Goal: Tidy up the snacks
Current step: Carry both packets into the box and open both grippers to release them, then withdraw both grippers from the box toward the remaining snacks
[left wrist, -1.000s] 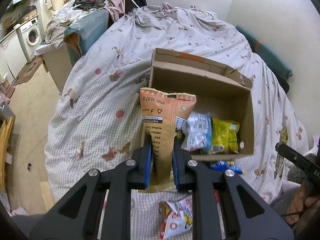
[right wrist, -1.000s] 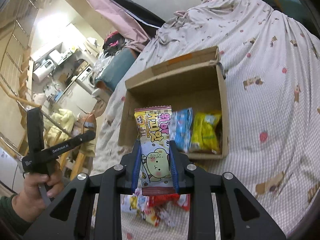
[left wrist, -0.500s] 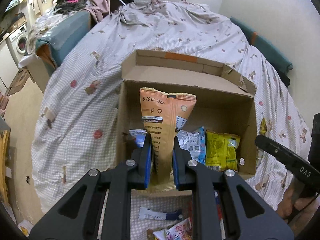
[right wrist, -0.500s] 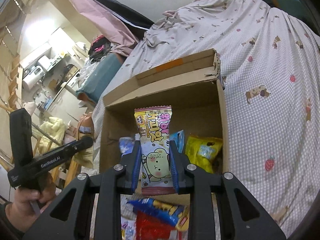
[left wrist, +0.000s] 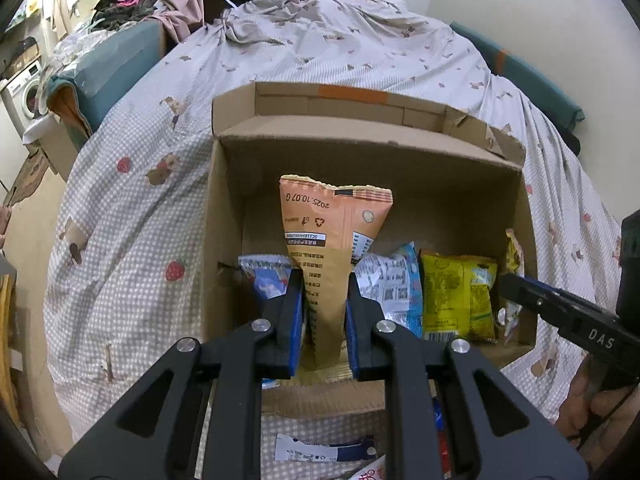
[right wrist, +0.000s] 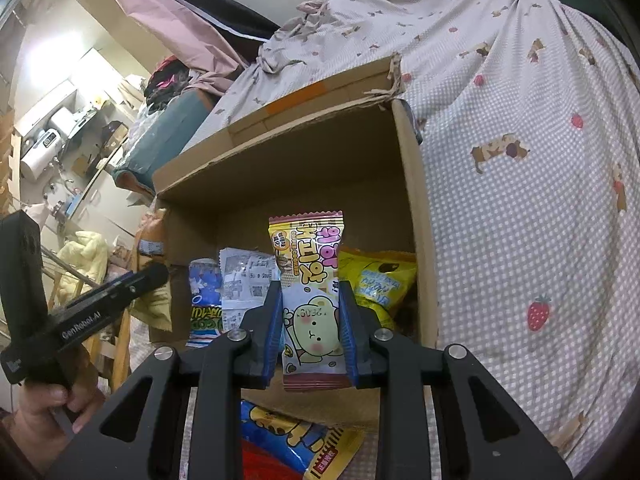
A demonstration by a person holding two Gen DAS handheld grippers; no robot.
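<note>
Both tongs have dropped toward the cardboard box [left wrist: 224, 216] on the bed: left tongs [left wrist: 323, 312] pinch the orange packet [left wrist: 334, 232], right tongs [right wrist: 310, 320] the cartoon wafer packet [right wrist: 310, 276], seemingly over the box's near edge, ready for release.

One open brown cardboard box [left wrist: 440, 200] lay beyond the fingers; inside it stood three packets: one blue [left wrist: 264, 276], one white-and-blue [left wrist: 392, 284], one yellow [left wrist: 456, 292]; two more packets were clamped between fingers, one orange [left wrist: 332, 232], one pink-and-white [right wrist: 308, 280].
</note>
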